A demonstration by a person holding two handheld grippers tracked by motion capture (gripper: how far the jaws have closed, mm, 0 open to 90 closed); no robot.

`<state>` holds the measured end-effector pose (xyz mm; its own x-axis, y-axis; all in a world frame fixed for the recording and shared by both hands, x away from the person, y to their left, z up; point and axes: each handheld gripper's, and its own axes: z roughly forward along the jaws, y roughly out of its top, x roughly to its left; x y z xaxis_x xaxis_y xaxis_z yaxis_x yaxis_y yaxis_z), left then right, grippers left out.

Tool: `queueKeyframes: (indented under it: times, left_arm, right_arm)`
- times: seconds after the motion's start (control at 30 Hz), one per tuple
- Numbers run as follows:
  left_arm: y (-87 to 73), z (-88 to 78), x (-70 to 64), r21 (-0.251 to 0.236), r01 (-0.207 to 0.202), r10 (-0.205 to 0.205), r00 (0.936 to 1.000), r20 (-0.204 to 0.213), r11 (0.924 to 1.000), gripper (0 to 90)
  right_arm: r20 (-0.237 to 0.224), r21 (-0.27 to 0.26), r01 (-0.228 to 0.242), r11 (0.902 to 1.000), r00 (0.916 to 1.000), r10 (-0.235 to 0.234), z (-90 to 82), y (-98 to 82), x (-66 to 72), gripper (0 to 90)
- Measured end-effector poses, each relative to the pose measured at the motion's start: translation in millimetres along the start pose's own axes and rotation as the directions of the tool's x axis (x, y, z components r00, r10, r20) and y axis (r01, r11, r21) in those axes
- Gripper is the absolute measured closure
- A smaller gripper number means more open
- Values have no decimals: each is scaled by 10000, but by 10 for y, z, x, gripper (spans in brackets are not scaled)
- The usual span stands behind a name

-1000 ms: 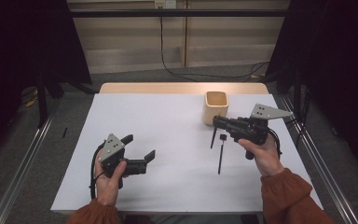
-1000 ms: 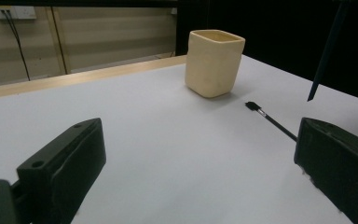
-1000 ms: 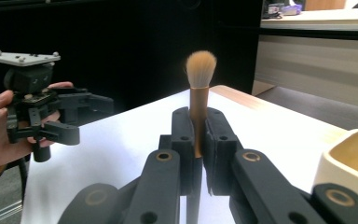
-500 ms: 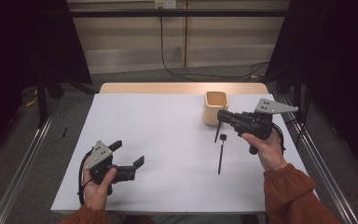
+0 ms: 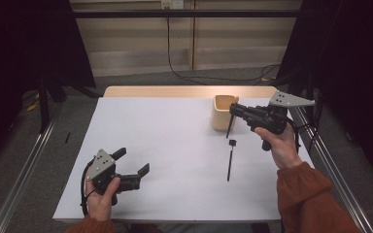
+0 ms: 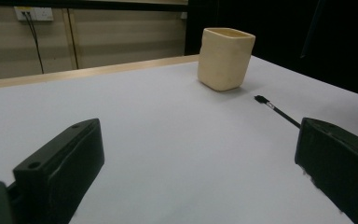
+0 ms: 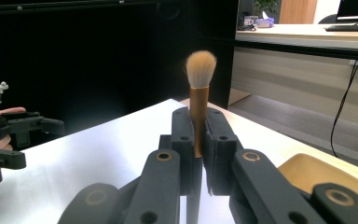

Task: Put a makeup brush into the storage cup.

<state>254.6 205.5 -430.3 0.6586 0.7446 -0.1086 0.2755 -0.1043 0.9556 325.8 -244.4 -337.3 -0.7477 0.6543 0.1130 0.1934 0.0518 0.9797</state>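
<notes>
The right gripper (image 5: 234, 109) sits in the upper right of the high view, jaws clamped tight on a slim make-up brush with a copper-coloured ferrule and pale soft bristles (image 7: 200, 93). In the right gripper view the brush stands between the black pads, bristles at the top centre of the frame, its dark handle (image 5: 229, 127) hanging below the jaws in the high view. Just beside it, right at the gripper's nose, is the cream-coloured square cup (image 5: 222, 112); its open mouth peeks in at the lower right of the right gripper view.

So the step in hand, I judge, is carrying the brush to the cup. The next move calls for bringing the handle tip over the cup's mouth, lowering it in, and only then letting the jaws part; the brush hangs a bit tilted, so it needs squaring up or it could catch the rim.

A second thin black brush (image 5: 230, 160) lies flat on the white table (image 5: 165, 141), just right of centre, well apart from the cup; it is likely next in line.

The right hand (image 5: 277, 143) holds its gripper roughly level, pointing left across the frame, forearm in a rust sleeve coming up from the lower right. The left gripper (image 5: 135, 170) rests low at the lower left, jaws spread wide with nothing between them, aimed toward the cup.
</notes>
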Motion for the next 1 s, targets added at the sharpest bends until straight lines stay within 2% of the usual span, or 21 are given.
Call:
queueKeyframes:
  times: [0.07,0.13,0.23,0.53,0.87,1.0]
  left_arm:
    - [4,-13,-3,17,29,-29,10000,-7,10000,10]
    - [4,-38,-8,-19,36,-36,9999,95,10000,11]
    - [-6,-60,-25,4,15,-15,10000,6,10000,11]
    - [-29,-111,1,124,-87,86,9999,104,9999,14]
    - [-38,-146,-6,92,-58,58,10000,71,9999,13]
    - [-51,-121,-16,274,-137,129,9995,279,9995,11]
  right_arm:
    - [-117,-119,-85,9999,9999,84,11,46,-16,838]
    - [-12,-75,104,9999,9999,-104,23,112,-18,838]
    - [86,-78,264,9996,9996,-263,44,182,-41,837]
    - [557,81,371,9993,9977,-375,143,342,-217,837]
    - [966,186,302,9994,9948,-318,238,390,-388,837]
    - [1148,351,261,9990,9929,-300,308,424,-462,837]
